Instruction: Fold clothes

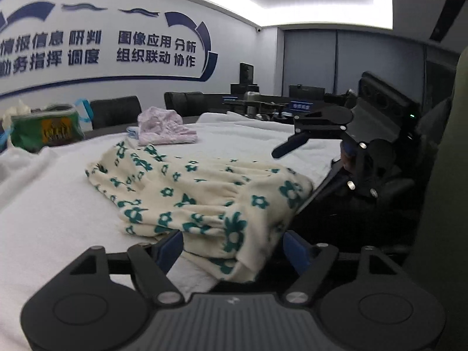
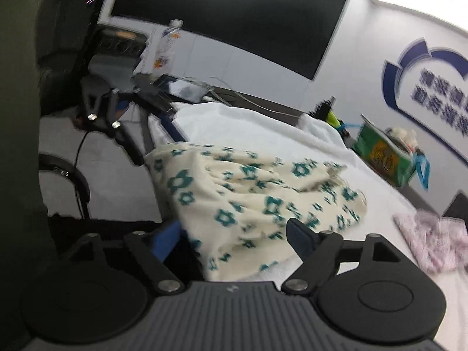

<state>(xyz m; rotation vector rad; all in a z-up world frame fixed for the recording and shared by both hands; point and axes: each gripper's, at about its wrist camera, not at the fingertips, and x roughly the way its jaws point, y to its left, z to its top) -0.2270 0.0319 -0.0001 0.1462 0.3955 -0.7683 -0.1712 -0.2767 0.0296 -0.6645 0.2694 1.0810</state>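
A cream garment with green flowers lies crumpled on the white-covered table, reaching the table's near edge. My left gripper is open, and the garment's near corner lies between its blue-padded fingers without being pressed. In the right wrist view the same garment spreads ahead, and its near edge sits between the fingers of my open right gripper. The right gripper also shows at the right of the left wrist view, just above the garment's far side. The left gripper appears at upper left, beyond the cloth.
A folded pink garment lies farther back on the table, with a green bag near the wall side. Dark chairs stand behind. A bottle and a phone with cables sit past the table's end.
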